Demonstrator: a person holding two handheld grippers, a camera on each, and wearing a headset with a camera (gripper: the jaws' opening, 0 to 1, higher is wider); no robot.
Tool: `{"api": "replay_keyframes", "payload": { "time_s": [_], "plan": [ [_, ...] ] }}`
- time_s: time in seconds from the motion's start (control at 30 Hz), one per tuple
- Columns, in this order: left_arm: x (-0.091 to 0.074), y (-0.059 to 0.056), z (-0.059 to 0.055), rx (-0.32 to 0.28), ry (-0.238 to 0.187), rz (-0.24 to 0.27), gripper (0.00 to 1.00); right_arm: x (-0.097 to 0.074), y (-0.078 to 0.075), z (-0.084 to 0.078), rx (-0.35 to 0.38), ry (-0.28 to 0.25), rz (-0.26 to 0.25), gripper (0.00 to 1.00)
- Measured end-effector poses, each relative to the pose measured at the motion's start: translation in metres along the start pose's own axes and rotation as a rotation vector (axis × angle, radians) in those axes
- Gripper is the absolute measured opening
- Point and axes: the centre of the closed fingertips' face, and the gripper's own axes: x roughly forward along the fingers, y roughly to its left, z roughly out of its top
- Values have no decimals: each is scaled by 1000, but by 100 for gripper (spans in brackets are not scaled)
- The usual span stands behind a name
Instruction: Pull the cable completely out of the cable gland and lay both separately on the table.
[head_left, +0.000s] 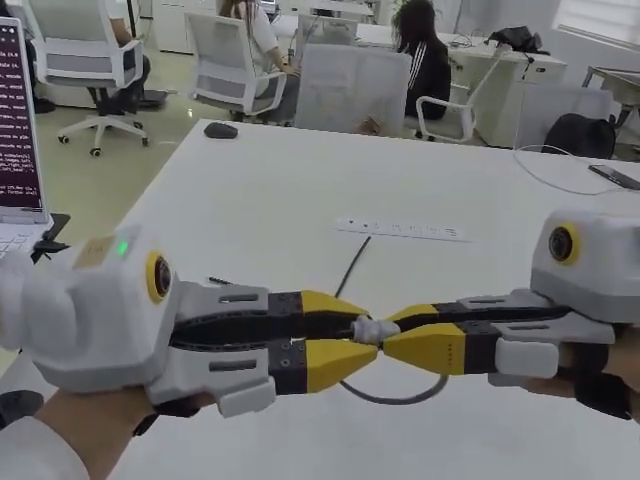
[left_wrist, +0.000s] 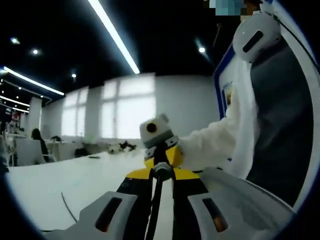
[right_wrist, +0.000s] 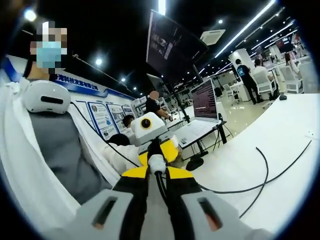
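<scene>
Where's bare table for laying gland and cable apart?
Free: between mouse and power strip; right of strip toward phone. Crowded: near centre, left hand-held gripper and right hand-held gripper meeting at the gland over the cable.

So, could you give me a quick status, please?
Grippers: left gripper and right gripper both shut on gland, tip to tip. Cable not out yet, loops below. Nothing in the way.

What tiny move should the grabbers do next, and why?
Probably ease the right gripper, which seems shut on the cable, straight away from the left gripper, shut on the cable gland. They meet tip to tip, and the cable looping down to the table seems not yet out.
</scene>
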Motion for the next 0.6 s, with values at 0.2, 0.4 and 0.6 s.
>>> {"api": "replay_keyframes", "payload": {
  "time_s": [0.2,0.4,0.6],
  "plan": [
    [-2,6,1,-35,-14,16,15,1,-3,5,-55,-9,-27,13],
    [-1,8,0,-79,-16,17,14,0,-4,5,-121,-9,-43,12],
    [0,10,-5,-194,-6,12,14,-2,-6,2,-181,-6,-62,12]
  ]
}}
